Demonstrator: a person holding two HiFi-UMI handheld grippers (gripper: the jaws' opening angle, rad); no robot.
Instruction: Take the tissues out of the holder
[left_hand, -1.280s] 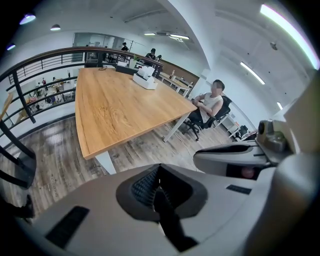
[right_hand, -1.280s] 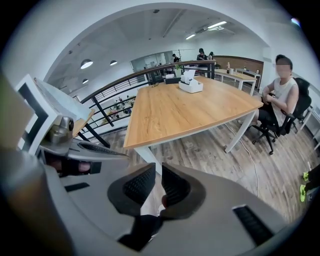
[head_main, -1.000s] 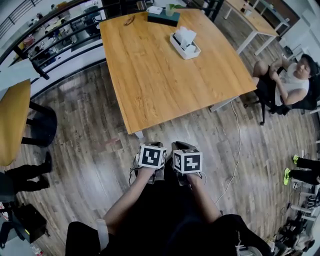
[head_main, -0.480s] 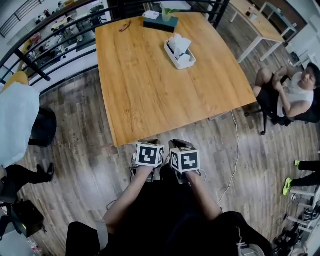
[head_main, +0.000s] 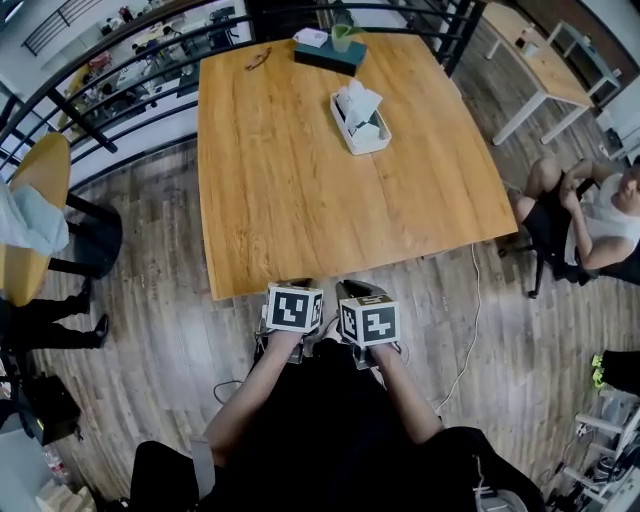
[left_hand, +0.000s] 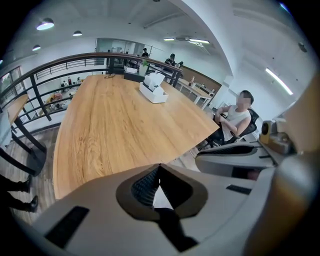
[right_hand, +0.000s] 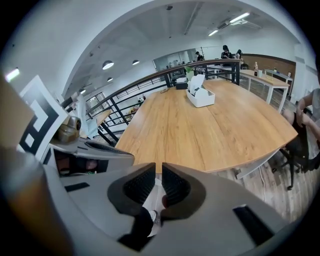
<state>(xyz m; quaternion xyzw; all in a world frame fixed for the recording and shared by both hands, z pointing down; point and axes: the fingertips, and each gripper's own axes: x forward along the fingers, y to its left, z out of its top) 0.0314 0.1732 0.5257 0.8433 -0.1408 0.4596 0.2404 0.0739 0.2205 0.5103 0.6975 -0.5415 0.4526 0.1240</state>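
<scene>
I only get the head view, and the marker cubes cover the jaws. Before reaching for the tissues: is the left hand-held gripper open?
Observer: No. The left hand-held gripper is shut, jaw tips touching, nothing between them.
Operator: And the right?
Observer: The right hand-held gripper is shut too, just a slit between its jaws, empty.
Operator: Is either aimed at the holder?
Observer: In the left gripper view the white rectangular tissue holder stands in line above the jaws, far across the light wooden table.

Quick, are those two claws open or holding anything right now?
Left claw: closed, holding nothing.
Right claw: closed, holding nothing.
</scene>
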